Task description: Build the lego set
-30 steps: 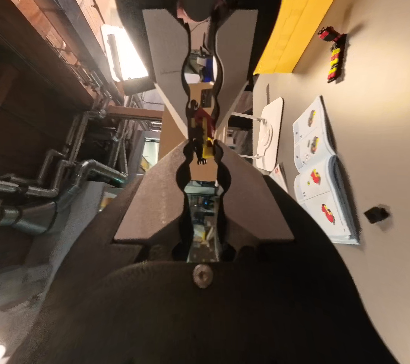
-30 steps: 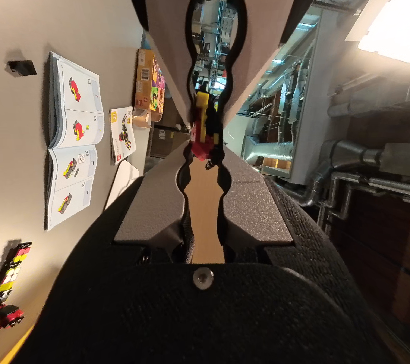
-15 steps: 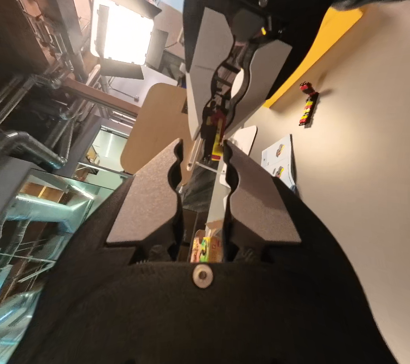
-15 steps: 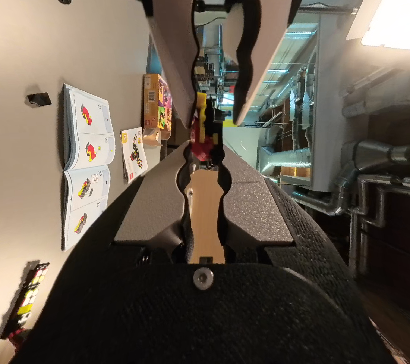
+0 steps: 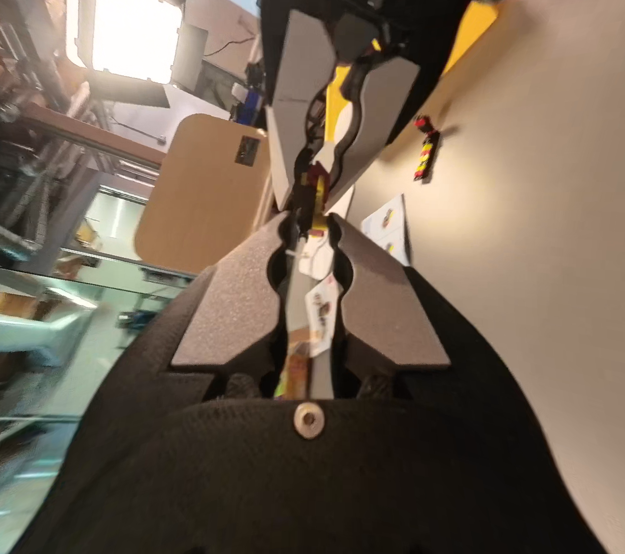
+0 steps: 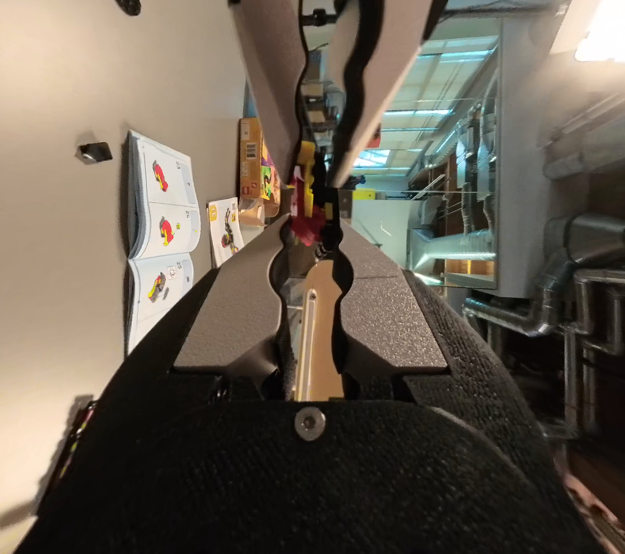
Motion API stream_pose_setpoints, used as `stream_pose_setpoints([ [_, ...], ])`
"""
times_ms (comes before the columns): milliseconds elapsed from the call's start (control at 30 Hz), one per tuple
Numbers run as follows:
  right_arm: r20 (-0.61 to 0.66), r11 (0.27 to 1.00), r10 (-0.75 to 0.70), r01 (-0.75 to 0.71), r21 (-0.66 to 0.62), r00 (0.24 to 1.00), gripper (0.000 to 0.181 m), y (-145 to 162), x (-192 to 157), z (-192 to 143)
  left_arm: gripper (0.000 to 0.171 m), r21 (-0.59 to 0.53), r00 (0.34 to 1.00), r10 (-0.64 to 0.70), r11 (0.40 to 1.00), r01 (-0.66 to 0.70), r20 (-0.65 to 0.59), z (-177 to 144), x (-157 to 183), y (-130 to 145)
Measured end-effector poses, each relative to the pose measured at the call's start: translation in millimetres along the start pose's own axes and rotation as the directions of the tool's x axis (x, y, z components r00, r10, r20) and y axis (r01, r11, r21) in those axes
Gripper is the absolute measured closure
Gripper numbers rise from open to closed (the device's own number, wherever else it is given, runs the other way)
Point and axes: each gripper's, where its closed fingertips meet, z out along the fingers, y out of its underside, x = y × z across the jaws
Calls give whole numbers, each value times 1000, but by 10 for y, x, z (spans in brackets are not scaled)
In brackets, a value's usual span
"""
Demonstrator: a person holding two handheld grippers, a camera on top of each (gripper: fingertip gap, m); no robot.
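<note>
The small red and yellow lego car (image 6: 309,210) is held up off the table, clamped at 12 o'clock between both the right gripper (image 6: 311,227) and left gripper (image 5: 309,221) tips, its long side pointing along them.

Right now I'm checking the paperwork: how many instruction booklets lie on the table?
2: the open booklet beside the small black piece, and a smaller closed leaflet next to the box. Others may be hidden.
</note>
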Motion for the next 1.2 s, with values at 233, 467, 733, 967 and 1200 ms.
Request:
stream_pose_setpoints([
  [233,-41,999,3,-1,38,999,163,425,-1038,-80,91,116,724,-637,724,680,-266,457,513,19],
  [467,-86,994,79,-72,87,993,163,554,-1434,-52,116,-23,722,-622,762,647,-303,721,1300,376],
  [733,-36,982,172,-168,91,984,163,595,-1495,34,129,88,988,-125,987,134,-92,685,1367,463],
  [967,-2,978,180,-179,103,984,163,556,-1538,46,144,99,995,-75,992,81,-59,674,1342,468],
  [1200,54,976,182,-187,114,982,162,509,-1616,53,155,29,997,-16,999,19,-75,727,1421,537],
])
